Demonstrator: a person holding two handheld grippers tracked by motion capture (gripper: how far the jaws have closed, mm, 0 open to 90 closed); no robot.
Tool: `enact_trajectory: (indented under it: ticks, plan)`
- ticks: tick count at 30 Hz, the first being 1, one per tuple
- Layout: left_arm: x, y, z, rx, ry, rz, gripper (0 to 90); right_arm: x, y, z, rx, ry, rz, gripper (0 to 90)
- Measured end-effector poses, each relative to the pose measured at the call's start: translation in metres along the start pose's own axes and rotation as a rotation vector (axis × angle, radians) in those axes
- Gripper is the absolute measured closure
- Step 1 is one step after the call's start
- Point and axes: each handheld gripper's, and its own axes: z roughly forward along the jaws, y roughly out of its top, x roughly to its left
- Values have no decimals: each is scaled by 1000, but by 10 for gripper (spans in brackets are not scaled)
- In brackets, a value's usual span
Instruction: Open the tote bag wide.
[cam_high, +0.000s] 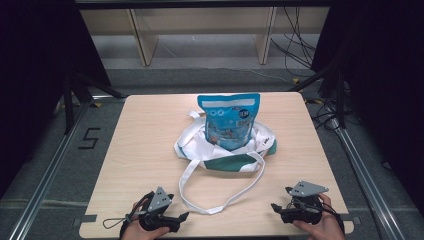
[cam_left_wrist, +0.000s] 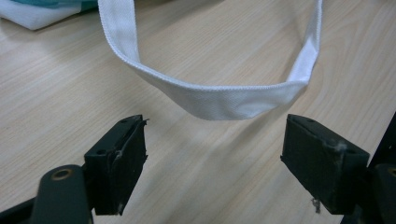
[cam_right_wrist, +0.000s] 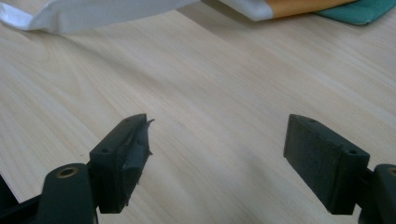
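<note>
- Light wooden table (cam_high: 140, 150): a white cloth tote bag with a green band (cam_high: 225, 159) lies crumpled near the centre.
- Blue printed snack pouch (cam_high: 229, 121): upright, its lower part standing inside the bag's opening.
- Long white webbing handle (cam_high: 210, 200): 1 loop runs from the bag toward the near edge and lies on the table between the 2 grippers.
- Left gripper (cam_high: 182, 216): held by a hand (cam_high: 137, 231) at the near-left edge. Jaws wide apart and empty. In the left gripper view (cam_left_wrist: 212, 156) the handle's bend (cam_left_wrist: 224, 100) sits just beyond the jaws, not between them.
- Right gripper (cam_high: 274, 206): held by a hand (cam_high: 320, 227) at the near-right edge. Jaws wide apart and empty (cam_right_wrist: 215, 158), over bare wood; bag fabric (cam_right_wrist: 93, 14) lies well ahead.
</note>
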Motion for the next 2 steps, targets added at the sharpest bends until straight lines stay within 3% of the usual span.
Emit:
enact_trajectory:
  ticks: [2]
  plan:
    - [0,0,0,-2,6,-1,212,0,0,0,5,-4,-5,232]
